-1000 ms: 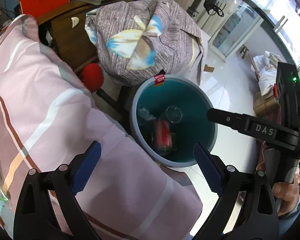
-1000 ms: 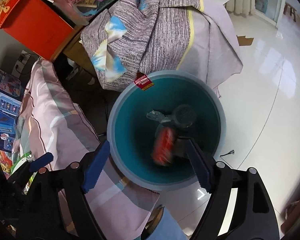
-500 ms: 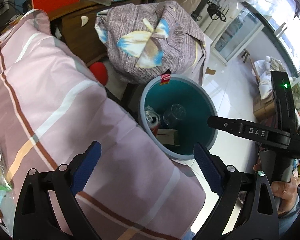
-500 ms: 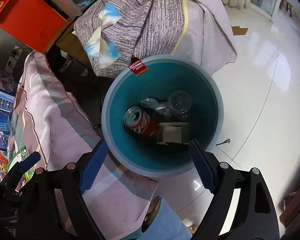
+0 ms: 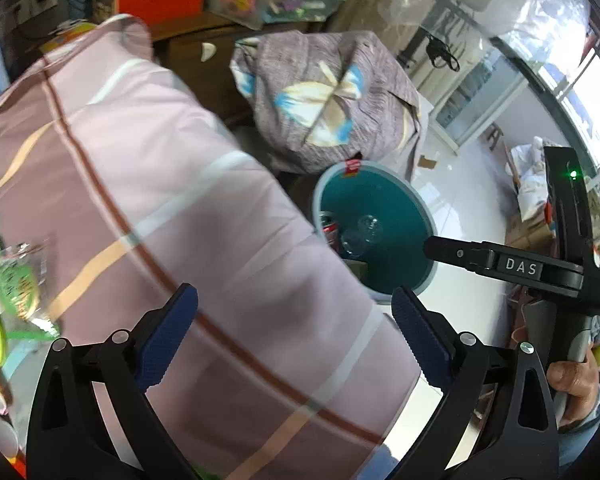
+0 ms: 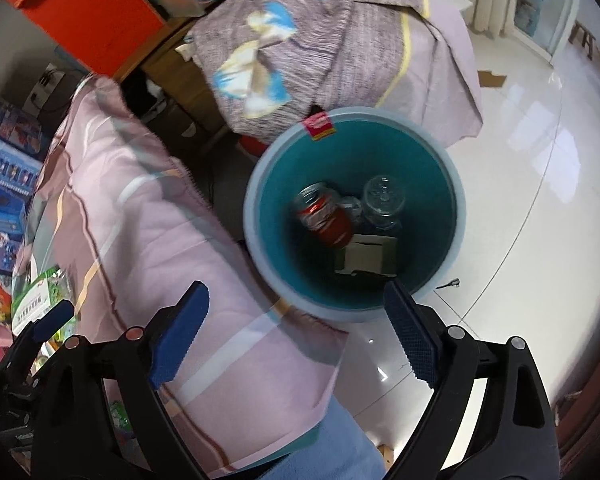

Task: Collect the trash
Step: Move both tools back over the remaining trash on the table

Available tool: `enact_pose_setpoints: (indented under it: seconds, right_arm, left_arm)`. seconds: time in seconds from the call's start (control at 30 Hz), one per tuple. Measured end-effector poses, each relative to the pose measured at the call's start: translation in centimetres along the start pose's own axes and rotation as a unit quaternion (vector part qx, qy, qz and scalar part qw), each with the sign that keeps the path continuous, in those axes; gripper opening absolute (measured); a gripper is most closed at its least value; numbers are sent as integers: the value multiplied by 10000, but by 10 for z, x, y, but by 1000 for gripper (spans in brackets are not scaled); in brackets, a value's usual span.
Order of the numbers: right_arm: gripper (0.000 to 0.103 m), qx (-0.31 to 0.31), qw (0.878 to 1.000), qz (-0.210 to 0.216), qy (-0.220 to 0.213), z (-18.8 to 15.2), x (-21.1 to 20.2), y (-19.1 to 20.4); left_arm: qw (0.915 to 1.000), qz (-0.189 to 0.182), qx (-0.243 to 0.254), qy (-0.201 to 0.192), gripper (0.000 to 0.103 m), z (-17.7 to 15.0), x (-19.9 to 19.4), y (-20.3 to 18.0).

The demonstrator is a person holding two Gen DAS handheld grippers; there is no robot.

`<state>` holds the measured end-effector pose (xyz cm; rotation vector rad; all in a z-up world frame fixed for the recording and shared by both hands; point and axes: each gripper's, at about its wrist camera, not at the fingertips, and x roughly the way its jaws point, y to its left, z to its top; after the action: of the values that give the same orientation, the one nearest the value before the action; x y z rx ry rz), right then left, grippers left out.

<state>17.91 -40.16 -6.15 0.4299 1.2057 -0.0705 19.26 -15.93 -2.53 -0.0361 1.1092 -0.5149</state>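
Left gripper (image 5: 294, 332) wide open, empty, over pink cloth (image 5: 172, 208). Right gripper (image 6: 296, 330) wide open, empty. Bin (image 6: 454, 216) frame centre holds can (image 6: 324, 216), carton (image 6: 366, 256), bottle (image 6: 382, 198).

Left wrist view: near side of teal bin (image 5: 384, 178) hidden behind pink striped cloth (image 5: 172, 208); red can (image 5: 329, 227) seen only in part past cloth edge; clear cups (image 5: 360, 232) too small for detail. Green packet (image 5: 14, 280) at left edge smeared, print unreadable. Right gripper (image 5: 432, 246) shown only as one black arm, second finger out of sight.

Right wrist view: can (image 6: 324, 216) label blurred; cardboard piece (image 6: 366, 256) partly shadowed; red tag (image 6: 320, 126) text illegible. Left gripper (image 6: 54, 318) shown only as one blue finger tip, second finger hidden; own fingers cut by bottom edge.
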Motion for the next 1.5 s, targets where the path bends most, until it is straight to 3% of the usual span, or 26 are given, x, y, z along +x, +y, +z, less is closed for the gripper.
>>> enact_pose_setpoints:
  seconds: [0.47, 0.7, 0.93, 1.13, 1.3, 1.43, 1.5]
  right_arm:
    - [85, -1350, 9908, 43, 108, -34, 1, 144]
    - [85, -2247, 9743, 4, 138, -63, 6, 232]
    - [85, -3387, 9407, 110, 151, -102, 19, 334]
    - [85, -4241, 9055, 150, -42, -131, 32, 407]
    - [85, -4719, 8814, 85, -204, -150, 53, 450]
    - [85, -5165, 8539, -87, -636, -165, 70, 471]
    - [85, -5275, 8463, -129, -732, -167, 78, 476]
  left_arm:
    - [9952, 505, -658, -517, 98, -51, -85, 110]
    - [9880, 846, -1024, -788, 98, -91, -138, 178]
    - [9714, 1219, -1648, -1197, 99, -137, -185, 251]
    - [9599, 1387, -2068, -1286, 99, -165, -200, 306]
    - [9563, 1260, -2308, -1279, 99, -178, -198, 337]
    - [9579, 1191, -2290, -1254, 99, -184, -195, 348]
    - [9581, 1190, -2298, -1225, 99, -187, -194, 351]
